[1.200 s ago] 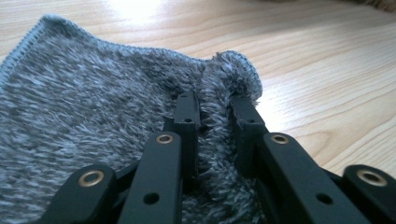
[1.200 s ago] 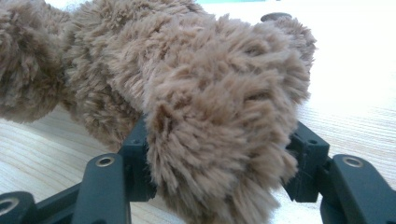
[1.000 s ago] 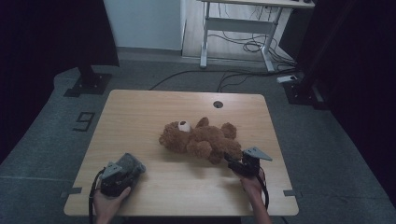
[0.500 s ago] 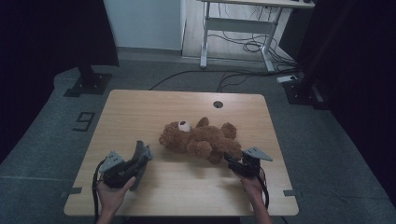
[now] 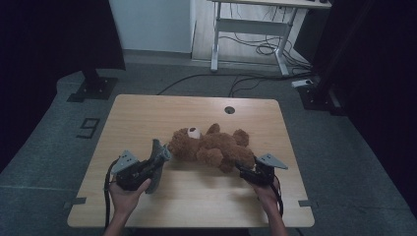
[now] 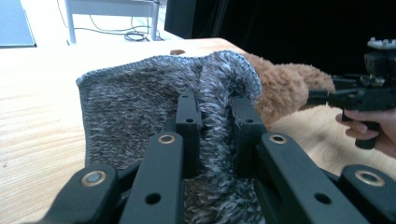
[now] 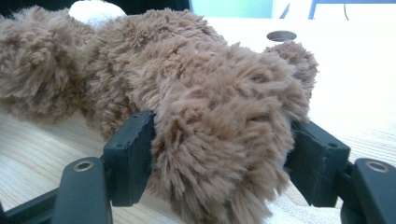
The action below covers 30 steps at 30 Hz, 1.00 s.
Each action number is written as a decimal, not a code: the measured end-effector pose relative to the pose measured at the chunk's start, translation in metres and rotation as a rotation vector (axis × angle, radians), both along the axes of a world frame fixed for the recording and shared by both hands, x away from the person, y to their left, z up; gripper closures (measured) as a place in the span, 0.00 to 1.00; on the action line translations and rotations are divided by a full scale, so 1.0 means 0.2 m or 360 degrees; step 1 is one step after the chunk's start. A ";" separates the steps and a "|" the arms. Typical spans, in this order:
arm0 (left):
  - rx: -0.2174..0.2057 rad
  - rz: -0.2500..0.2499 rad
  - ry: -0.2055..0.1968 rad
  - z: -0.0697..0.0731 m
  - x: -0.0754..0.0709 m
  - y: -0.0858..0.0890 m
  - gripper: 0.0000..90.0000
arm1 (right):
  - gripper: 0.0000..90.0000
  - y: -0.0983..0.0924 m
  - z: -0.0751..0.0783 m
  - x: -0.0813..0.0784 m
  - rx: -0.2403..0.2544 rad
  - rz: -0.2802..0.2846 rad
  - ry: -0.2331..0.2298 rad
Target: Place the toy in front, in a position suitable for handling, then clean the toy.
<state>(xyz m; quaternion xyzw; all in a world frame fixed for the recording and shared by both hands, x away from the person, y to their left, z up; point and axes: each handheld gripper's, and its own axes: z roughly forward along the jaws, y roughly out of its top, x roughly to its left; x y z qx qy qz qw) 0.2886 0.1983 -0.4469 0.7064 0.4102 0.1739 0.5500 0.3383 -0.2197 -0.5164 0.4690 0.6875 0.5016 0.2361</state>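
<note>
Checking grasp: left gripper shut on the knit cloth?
Shut: left gripper pinches a fold of the grey knit cloth, lifted beside the teddy bear.

Room inventory: dim studio, grey floor.
We list a wooden table [image 5: 147,113], a white desk frame [image 5: 251,29], floor cables [image 5: 255,49], black curtains [image 5: 54,34].

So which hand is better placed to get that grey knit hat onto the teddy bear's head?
Left. The left tool is shut on the grey knit hat, right beside the bear's head. The right tool, jaws just opening, is around a paw at the far end.
</note>
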 end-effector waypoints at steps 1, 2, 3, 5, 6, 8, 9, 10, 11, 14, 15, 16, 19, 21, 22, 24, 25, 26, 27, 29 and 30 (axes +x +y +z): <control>-0.0006 0.0001 0.0003 0.00 0.01 0.00 0.85 | 0.33 0.00 0.00 0.00 0.0005 0.0000 0.0003; -0.0009 -0.0003 0.0003 0.00 0.01 -0.01 0.85 | 0.33 0.00 0.00 0.00 0.0008 -0.0001 0.0003; -0.0008 -0.0004 -0.0001 0.01 0.02 -0.02 0.85 | 0.33 0.00 -0.01 0.00 0.0010 -0.0002 0.0005; -0.0007 -0.0008 -0.0009 0.01 0.03 -0.03 0.85 | 0.33 -0.01 -0.01 0.00 0.0010 -0.0005 0.0007; -0.0002 -0.0011 -0.0014 0.02 0.03 -0.03 0.85 | 0.33 -0.01 -0.01 0.00 0.0009 -0.0003 0.0008; 0.0000 -0.0011 -0.0024 0.02 0.04 -0.04 0.85 | 0.33 -0.01 -0.01 0.01 0.0008 -0.0001 0.0000; -0.0002 -0.0014 -0.0028 0.03 0.04 -0.05 0.85 | 0.33 -0.01 -0.01 0.01 0.0005 0.0002 -0.0001; -0.0008 -0.0013 -0.0027 0.03 0.05 -0.05 0.85 | 0.33 -0.01 0.00 0.01 0.0013 0.0004 -0.0007; -0.0013 -0.0013 -0.0024 0.03 0.05 -0.05 0.85 | 0.33 -0.02 0.00 0.01 0.0020 0.0009 -0.0010; -0.0009 -0.0013 -0.0009 0.02 0.06 -0.07 0.85 | 0.34 -0.02 0.01 0.01 0.0037 0.0020 -0.0008; 0.0002 -0.0015 -0.0009 0.02 0.06 -0.08 0.85 | 0.34 -0.02 0.01 0.01 0.0042 0.0022 -0.0010; 0.0009 -0.0015 -0.0011 0.03 0.06 -0.09 0.85 | 0.34 -0.02 0.01 0.01 0.0041 0.0026 -0.0012; 0.0013 -0.0013 -0.0026 0.04 0.06 -0.10 0.85 | 0.34 -0.02 0.02 0.01 0.0029 0.0027 -0.0020; 0.0012 -0.0011 -0.0031 0.05 0.07 -0.11 0.85 | 0.34 -0.02 0.02 0.01 0.0030 0.0026 -0.0017; 0.0017 -0.0010 -0.0034 0.05 0.08 -0.11 0.85 | 0.34 -0.02 0.02 0.01 0.0030 0.0026 -0.0018; 0.0025 -0.0007 -0.0036 0.06 0.10 -0.12 0.85 | 0.37 -0.02 0.03 0.02 0.0025 0.0028 -0.0017; 0.0022 -0.0008 -0.0035 0.06 0.11 -0.13 0.85 | 0.38 -0.02 0.03 0.03 0.0024 0.0027 -0.0018; 0.0018 -0.0012 -0.0036 0.07 0.13 -0.14 0.85 | 0.39 -0.02 0.03 0.03 0.0027 0.0028 -0.0013; 0.0020 -0.0014 -0.0037 0.08 0.14 -0.15 0.85 | 0.40 -0.02 0.02 0.04 0.0031 0.0032 -0.0008; 0.0023 -0.0020 -0.0032 0.09 0.17 -0.18 0.85 | 0.42 -0.02 0.02 0.05 0.0033 0.0034 0.0004; 0.0022 -0.0025 -0.0026 0.09 0.19 -0.20 0.85 | 0.43 -0.02 0.02 0.06 0.0033 0.0035 0.0006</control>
